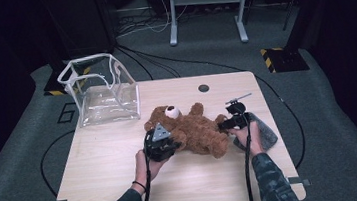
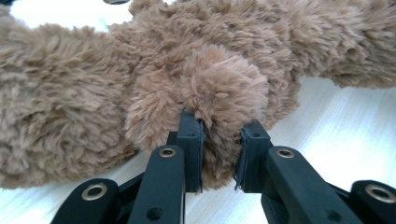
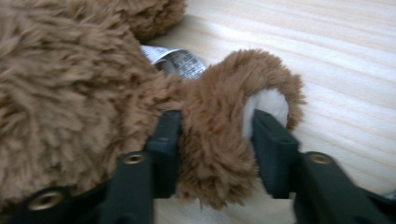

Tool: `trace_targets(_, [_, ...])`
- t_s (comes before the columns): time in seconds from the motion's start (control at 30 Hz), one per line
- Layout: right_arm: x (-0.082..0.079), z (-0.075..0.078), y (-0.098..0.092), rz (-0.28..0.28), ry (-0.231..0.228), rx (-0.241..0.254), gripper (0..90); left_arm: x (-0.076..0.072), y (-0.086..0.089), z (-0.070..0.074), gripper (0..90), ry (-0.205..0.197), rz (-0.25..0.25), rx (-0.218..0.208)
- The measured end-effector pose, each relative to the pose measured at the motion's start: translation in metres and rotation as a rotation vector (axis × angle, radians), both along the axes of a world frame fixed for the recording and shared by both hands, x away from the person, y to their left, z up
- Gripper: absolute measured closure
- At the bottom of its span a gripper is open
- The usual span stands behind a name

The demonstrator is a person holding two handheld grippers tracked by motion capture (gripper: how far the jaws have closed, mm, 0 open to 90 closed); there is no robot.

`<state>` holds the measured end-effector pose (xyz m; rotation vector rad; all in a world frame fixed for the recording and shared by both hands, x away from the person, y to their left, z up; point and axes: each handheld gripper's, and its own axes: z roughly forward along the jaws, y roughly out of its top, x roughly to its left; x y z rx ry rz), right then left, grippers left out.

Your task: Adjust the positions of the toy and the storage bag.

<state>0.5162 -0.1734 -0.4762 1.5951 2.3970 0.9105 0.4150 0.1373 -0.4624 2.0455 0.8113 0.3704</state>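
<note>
A brown teddy bear (image 1: 194, 129) lies on its back in the middle of the wooden table (image 1: 100, 184), head toward the far left. My left gripper (image 1: 172, 144) is at the bear's near side, and in the left gripper view (image 2: 219, 140) its jaws pinch a fluffy paw (image 2: 219, 88). From the bear's right end, my right gripper (image 1: 225, 124) reaches in. The right gripper view (image 3: 217, 135) has its jaws closed around a foot (image 3: 224, 116), one pad on the white sole. A printed label (image 3: 180, 63) pokes out behind that foot.
A clear plastic bag (image 1: 100, 96) with white trim stands open at the table's far left corner. A grey cloth (image 1: 266, 131) lies under my right hand near the right edge. A round cable hole (image 1: 204, 88) sits at the far edge.
</note>
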Motion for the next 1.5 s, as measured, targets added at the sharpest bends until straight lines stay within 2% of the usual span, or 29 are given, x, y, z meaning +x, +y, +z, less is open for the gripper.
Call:
trace_targets(0.07, [-0.002, -0.001, 0.003, 0.000, 0.018, 0.000, 67.9, 0.000, 0.000, 0.000, 76.3, -0.007, 0.010, -0.003])
trace_targets(0.1, [-0.002, -0.002, 0.005, 0.009, 0.002, -0.013, 72.3, 0.000, 0.001, 0.001, 76.4, -0.006, 0.008, -0.006])
trace_targets(0.23, [-0.006, 0.002, 0.007, 0.019, -0.013, -0.033, 78.6, 0.000, 0.003, 0.003, 77.2, -0.025, 0.024, -0.011])
trace_targets(0.4, [-0.010, 0.015, 0.002, 0.013, -0.055, -0.041, 79.8, 0.001, 0.012, 0.014, 78.7, -0.052, 0.048, -0.028])
trace_targets(0.5, [-0.015, 0.026, 0.002, 0.016, -0.129, -0.064, 80.0, 0.003, 0.020, 0.021, 79.7, -0.067, 0.063, -0.029])
trace_targets(0.7, [-0.025, 0.047, 0.001, -0.011, -0.217, -0.067, 80.3, 0.011, 0.028, 0.030, 80.8, -0.079, 0.078, -0.020])
trace_targets(0.9, [-0.037, 0.069, -0.008, -0.034, -0.298, -0.063, 80.7, 0.021, 0.030, 0.038, 81.2, -0.096, 0.086, -0.012])
trace_targets(1.13, [-0.052, 0.087, -0.019, -0.054, -0.359, -0.072, 81.3, 0.037, 0.027, 0.050, 81.5, -0.119, 0.085, 0.002])
trace_targets(1.17, [-0.056, 0.090, -0.019, -0.073, -0.371, -0.064, 81.4, 0.039, 0.027, 0.052, 81.6, -0.118, 0.084, 0.006])
trace_targets(1.3, [-0.067, 0.098, -0.022, -0.089, -0.401, -0.067, 81.6, 0.048, 0.025, 0.058, 81.8, -0.131, 0.092, 0.011])
trace_targets(1.5, [-0.083, 0.102, -0.019, -0.111, -0.431, -0.072, 82.0, 0.060, 0.024, 0.063, 82.1, -0.124, 0.101, 0.028])
